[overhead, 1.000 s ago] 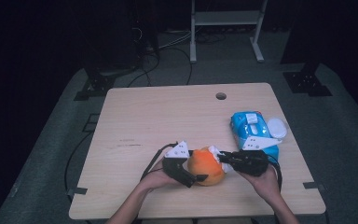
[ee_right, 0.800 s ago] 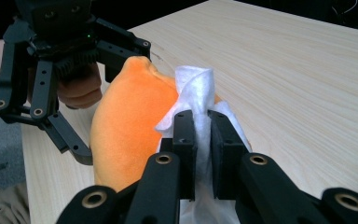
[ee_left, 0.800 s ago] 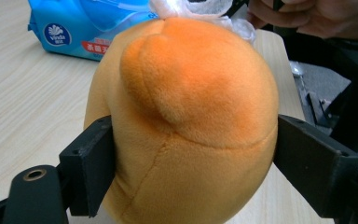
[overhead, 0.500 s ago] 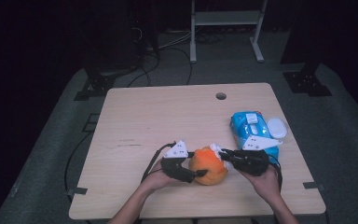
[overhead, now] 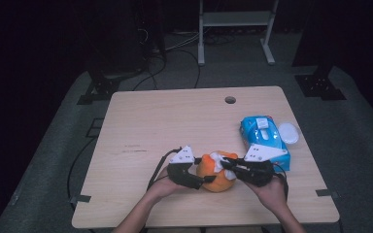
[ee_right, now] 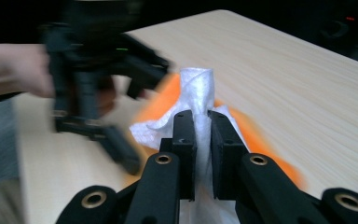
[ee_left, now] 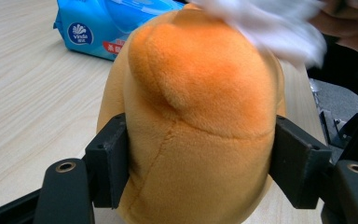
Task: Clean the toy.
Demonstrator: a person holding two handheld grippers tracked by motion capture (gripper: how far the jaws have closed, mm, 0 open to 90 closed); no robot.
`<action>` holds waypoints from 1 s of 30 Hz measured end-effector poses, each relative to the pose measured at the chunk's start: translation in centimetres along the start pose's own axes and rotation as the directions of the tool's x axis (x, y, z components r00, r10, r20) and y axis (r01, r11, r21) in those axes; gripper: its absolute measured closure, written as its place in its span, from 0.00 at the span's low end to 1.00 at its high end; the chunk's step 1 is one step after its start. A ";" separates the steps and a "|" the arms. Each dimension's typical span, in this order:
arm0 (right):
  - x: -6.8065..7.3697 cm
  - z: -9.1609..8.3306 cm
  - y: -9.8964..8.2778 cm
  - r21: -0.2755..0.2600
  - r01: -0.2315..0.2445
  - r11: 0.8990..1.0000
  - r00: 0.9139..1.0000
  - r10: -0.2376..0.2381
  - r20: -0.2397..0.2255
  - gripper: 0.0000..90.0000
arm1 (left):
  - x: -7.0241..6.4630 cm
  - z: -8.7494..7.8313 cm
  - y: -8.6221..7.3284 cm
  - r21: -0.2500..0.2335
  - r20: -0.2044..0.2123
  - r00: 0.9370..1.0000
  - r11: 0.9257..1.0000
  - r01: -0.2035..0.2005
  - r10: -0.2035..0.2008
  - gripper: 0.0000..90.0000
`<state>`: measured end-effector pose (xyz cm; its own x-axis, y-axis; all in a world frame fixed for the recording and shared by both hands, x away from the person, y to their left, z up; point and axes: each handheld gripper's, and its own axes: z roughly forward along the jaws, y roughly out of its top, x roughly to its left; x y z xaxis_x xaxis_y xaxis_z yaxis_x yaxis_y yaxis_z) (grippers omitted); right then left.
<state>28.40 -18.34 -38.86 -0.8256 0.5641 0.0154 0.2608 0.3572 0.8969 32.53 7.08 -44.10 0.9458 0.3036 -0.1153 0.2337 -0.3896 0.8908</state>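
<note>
1. The wooden table (overhead: pixel 175 126) carries everything, with a small round hole (overhead: pixel 230 100) near its far edge.
2. A blue pack of wipes (overhead: pixel 262 138) lies flat toward the table's right side, with a white round lid (overhead: pixel 288 132) just beside it on the right.
3. The orange plush toy (overhead: pixel 215 174) sits on the table near the front edge, between the two grippers and just left of the pack.
4. The left gripper (overhead: pixel 200 180) has just been closing on the toy; in the left gripper view its two black pads press into the plush sides of the toy (ee_left: pixel 196 126), one on each flank (the fabric bulges a little between them), so the toy is clamped.
5. The right gripper (overhead: pixel 226 165) reaches in from the right; its jaws are almost together (a thin gap), pinching a white wipe (ee_right: pixel 198 109) that stands up between them and drapes over the toy's top.
6. In the high view that wipe (overhead: pixel 217 158) shows as a small white patch on the toy's crown.
</note>
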 end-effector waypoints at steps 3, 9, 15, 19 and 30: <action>-1.8 -0.6 -0.9 0.004 -0.048 0.999 0.997 0.048 0.062 0.90 | 0.0 0.0 -0.1 -0.005 0.003 1.000 1.000 -0.001 0.001 0.33; -2.0 -0.8 -1.5 0.007 -0.065 0.998 0.997 0.065 0.038 0.91 | -0.3 -0.2 0.8 0.000 0.024 0.999 0.999 -0.033 0.033 0.19; -1.5 -0.8 -1.5 0.004 -0.048 0.999 0.999 0.048 0.023 0.91 | -0.2 -0.6 1.0 -0.005 0.024 0.998 0.999 -0.052 0.052 0.19; -1.2 -0.7 -1.3 0.001 -0.033 0.999 0.999 0.033 0.012 0.91 | -0.2 -0.8 1.1 -0.025 0.032 0.998 0.998 -0.057 0.058 0.18; -1.8 -0.7 -1.5 0.007 -0.032 0.999 0.999 0.032 0.004 0.91 | -0.7 -0.1 0.9 -0.010 0.037 0.995 0.995 -0.094 0.095 0.19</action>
<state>29.19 -20.42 -39.90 -0.8148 0.5782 0.0421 0.2904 0.3443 0.8928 32.02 6.60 -43.13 0.9713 0.2331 -0.0465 0.1411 -0.4079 0.9021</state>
